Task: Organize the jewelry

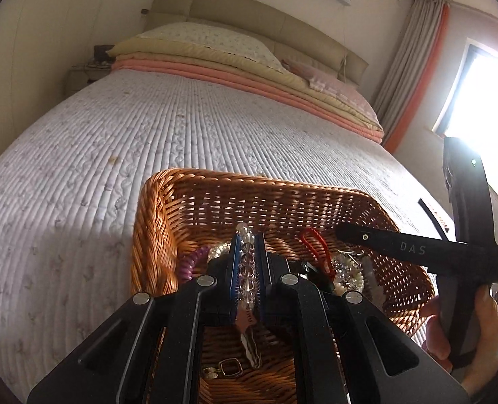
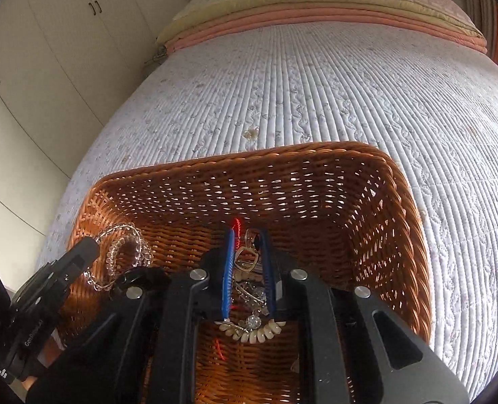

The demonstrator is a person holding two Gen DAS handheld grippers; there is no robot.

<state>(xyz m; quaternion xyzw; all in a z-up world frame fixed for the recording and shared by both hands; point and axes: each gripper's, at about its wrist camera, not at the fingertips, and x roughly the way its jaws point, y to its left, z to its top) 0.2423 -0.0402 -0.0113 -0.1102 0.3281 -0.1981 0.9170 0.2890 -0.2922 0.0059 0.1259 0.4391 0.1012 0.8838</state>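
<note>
Both grippers are down in the basket (image 2: 333, 165) on the bed (image 1: 147, 141): the left gripper (image 1: 247, 242) is clamped on a clear bead bracelet (image 1: 247, 262) running lengthwise along its fingers, the right gripper (image 2: 247, 235) pinches a tangle of chains (image 2: 249, 269), so lifting out looks like the next move.

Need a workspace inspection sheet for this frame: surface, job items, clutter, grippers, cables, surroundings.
Surface: quilted bed cover, small stains.
Job's things: wicker basket on the bed, holding mixed jewelry; red cord inside.
Clutter: nothing seen.
Grippers: left gripper shut on clear bead bracelet; right gripper shut on a tangle of jewelry; both over the basket.
Cables: nothing seen.
Surroundings: folded bedding, headboard, wardrobe, curtain, bright window.
</note>
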